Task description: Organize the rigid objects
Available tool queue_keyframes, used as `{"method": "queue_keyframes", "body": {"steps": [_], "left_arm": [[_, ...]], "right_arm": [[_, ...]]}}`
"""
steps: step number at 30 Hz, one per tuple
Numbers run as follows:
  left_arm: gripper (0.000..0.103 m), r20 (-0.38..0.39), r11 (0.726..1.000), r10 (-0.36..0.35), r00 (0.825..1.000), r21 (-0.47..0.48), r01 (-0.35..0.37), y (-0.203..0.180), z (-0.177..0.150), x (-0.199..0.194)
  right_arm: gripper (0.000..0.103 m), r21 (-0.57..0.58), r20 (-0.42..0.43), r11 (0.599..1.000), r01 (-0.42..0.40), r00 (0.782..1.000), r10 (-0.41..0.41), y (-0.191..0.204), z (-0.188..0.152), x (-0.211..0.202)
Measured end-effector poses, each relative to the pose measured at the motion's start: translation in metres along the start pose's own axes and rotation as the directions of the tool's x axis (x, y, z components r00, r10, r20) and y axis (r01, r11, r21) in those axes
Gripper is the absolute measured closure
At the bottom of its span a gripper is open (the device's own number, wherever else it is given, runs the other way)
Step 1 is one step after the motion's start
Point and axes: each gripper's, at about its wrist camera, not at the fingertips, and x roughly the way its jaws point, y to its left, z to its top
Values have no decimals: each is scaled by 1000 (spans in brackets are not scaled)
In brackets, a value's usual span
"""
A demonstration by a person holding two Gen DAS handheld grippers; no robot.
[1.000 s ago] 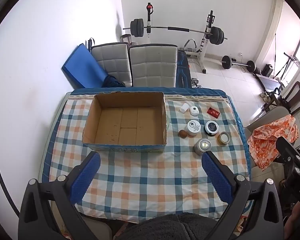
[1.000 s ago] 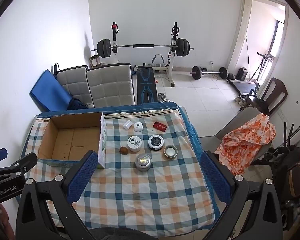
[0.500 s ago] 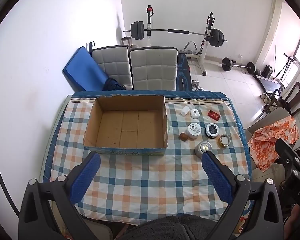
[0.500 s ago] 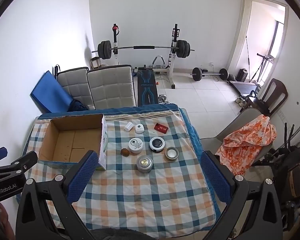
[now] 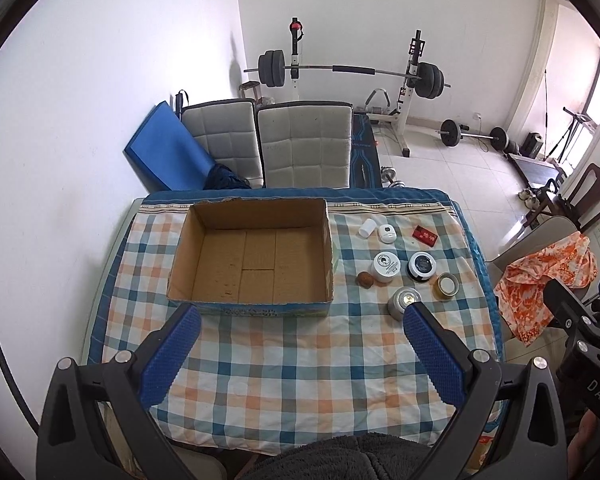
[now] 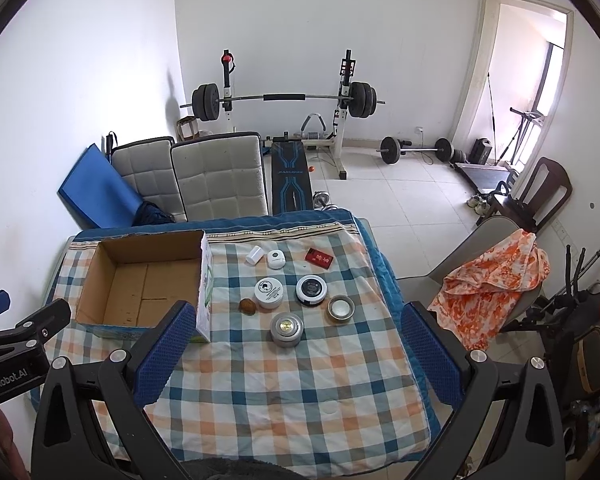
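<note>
an open brown cardboard box [image 5: 256, 260] is seen empty on the left half of the blue, orange and white checked tablecloth [image 6: 292, 384]. the rigid objects are clustered to its right, well apart from both grippers: a small white cylinder [image 6: 254, 255], a white round puck [image 6: 276, 259], a flat red packet [image 6: 319, 258], a white lidded jar [image 6: 268, 292], a black-lidded jar [image 6: 311, 290], a small brown nut-like lump [image 6: 247, 306], a silver round tin [image 6: 286, 329] and a shallow gold-rimmed tin [image 6: 341, 308]. the left gripper [image 5: 300, 356] is held high above the near edge with its jaws spread wide and nothing between them; the right gripper [image 6: 292, 356] is likewise spread and empty. nothing has yet been placed in the box, so the first pick is judged to be the step in hand. the silver tin, nearest the right gripper, is probably best approached from above, with the pads closed across its sides and the neighbouring lump left undisturbed.
</note>
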Motion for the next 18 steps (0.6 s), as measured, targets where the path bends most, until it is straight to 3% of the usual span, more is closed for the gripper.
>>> {"method": "queue_keyframes", "body": {"steps": [18], "left_arm": [[0,12,1000,-1,1000,0,1,1,8,-7]], "right_arm": [[0,-10,15,1000,-2,1000,2,6,2,-4]]}}
